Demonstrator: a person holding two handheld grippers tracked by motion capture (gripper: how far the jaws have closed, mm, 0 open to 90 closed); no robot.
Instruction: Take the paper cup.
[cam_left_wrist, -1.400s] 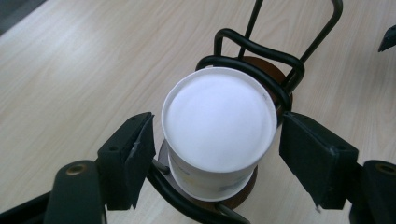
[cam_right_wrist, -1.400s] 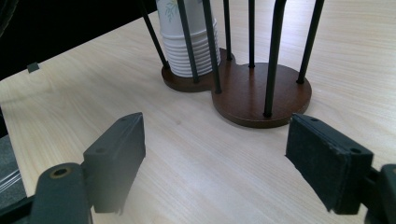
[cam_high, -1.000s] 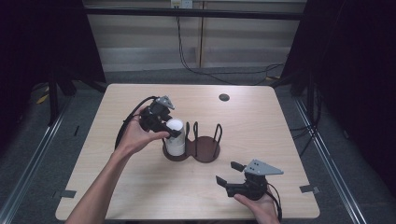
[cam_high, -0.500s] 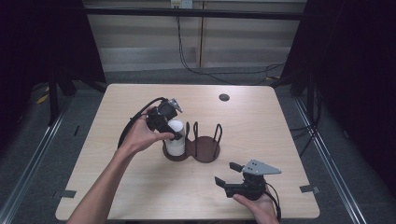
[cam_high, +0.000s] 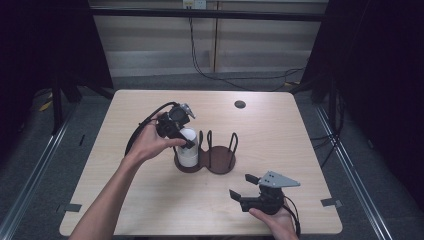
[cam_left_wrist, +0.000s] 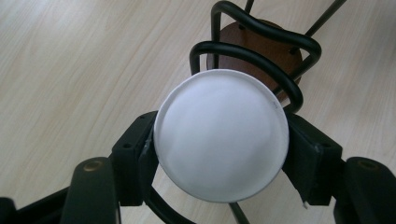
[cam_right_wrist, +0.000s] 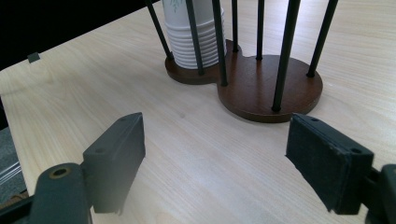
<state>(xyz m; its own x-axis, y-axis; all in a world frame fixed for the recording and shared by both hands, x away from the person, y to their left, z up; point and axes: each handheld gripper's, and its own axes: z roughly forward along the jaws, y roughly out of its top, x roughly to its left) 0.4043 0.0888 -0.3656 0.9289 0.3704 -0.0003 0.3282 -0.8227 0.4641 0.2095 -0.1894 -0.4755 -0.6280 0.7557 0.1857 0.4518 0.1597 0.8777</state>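
Left gripper (cam_left_wrist: 219, 154): jaws just closing, apparently pinching the white cup stack (cam_left_wrist: 220, 135) in holder (cam_high: 220, 161). Right gripper (cam_right_wrist: 215, 158): jaws spread, holder at twelve o'clock.

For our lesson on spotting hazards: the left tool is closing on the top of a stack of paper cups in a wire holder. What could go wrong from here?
1. The left tool, whose jaws have just been closing, could crush the thin white cup.
2. Several nested cups might lift together.
3. The cup could catch on the black wire loops and drag the cup holder.
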